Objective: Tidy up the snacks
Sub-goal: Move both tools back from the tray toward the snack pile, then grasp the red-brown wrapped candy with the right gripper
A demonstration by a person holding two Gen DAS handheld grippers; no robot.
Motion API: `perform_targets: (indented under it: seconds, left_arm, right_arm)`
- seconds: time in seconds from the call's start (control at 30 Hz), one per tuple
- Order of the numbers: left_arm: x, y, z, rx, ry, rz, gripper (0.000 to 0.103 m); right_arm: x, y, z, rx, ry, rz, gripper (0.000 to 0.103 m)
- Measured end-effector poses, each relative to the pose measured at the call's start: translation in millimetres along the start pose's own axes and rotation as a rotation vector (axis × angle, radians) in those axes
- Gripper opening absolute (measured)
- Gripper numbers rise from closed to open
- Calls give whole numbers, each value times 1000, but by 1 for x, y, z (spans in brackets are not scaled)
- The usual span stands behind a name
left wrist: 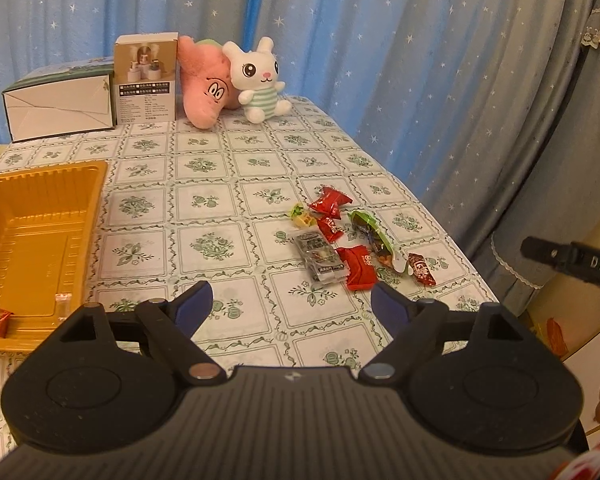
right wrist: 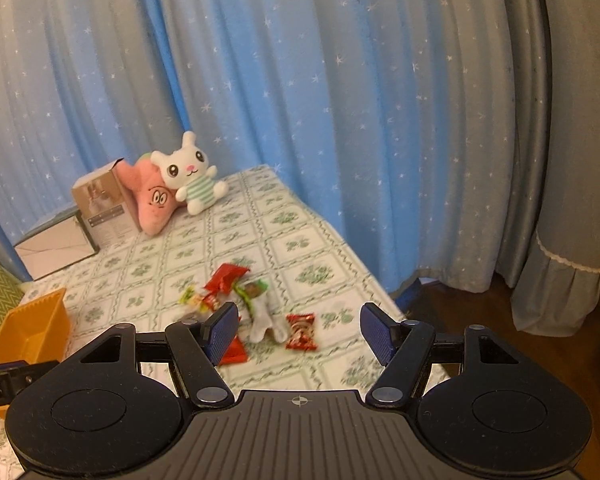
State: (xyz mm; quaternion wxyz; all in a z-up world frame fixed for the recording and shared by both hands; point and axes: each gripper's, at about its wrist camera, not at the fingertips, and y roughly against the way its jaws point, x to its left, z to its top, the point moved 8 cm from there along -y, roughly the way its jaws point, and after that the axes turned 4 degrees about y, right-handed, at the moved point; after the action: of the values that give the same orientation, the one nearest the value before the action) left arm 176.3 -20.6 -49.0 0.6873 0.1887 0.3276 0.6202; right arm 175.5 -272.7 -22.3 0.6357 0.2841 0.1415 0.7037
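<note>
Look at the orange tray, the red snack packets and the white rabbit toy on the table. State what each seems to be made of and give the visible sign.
Orange tray: probably thin moulded plastic, glossy; ribbed walls and shiny highlights.
Red snack packets: likely plastic or foil film, shiny; crinkled with pinched ends.
White rabbit toy: soft plush fabric, matt; fuzzy, rounded stuffed limbs.

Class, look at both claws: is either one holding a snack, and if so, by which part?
Neither. The left claw and right claw both stand open and empty above the table, short of the snack pile.

Two plush toys (left wrist: 236, 80), two boxes (left wrist: 100, 88)
</note>
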Motion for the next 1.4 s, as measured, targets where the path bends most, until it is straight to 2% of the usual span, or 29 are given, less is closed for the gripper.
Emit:
perform_targets:
  seconds: [0.23,0.5,0.77,0.8,0.87,1.17,1.4]
  left_arm:
    - [-1,-27,4,23,-2,8,85]
    - [3,-65,3,67,-7,19,85]
    - [10,-100,5,82,3,31,85]
    - [10,-104,5,82,5,31,85]
    - [11,-113,6,85,8,34,85]
    - [14,-143,8,92,18,18,85]
    - [11,-158,7,95,17,1,85]
  right_arm:
    - [-12,-27,3,37,52,-9,68]
    - [-17,-76,-16,119,83,7,67]
    - [-9,-123,-32,140,125,33,67]
    - [-7,-128,-33,142,131,38,65]
    - [-5,-138,-35,148,145,40,51]
    - [1,-176,-50,176,185,24,38]
    - [5,-184,-59,172,236,-2,29]
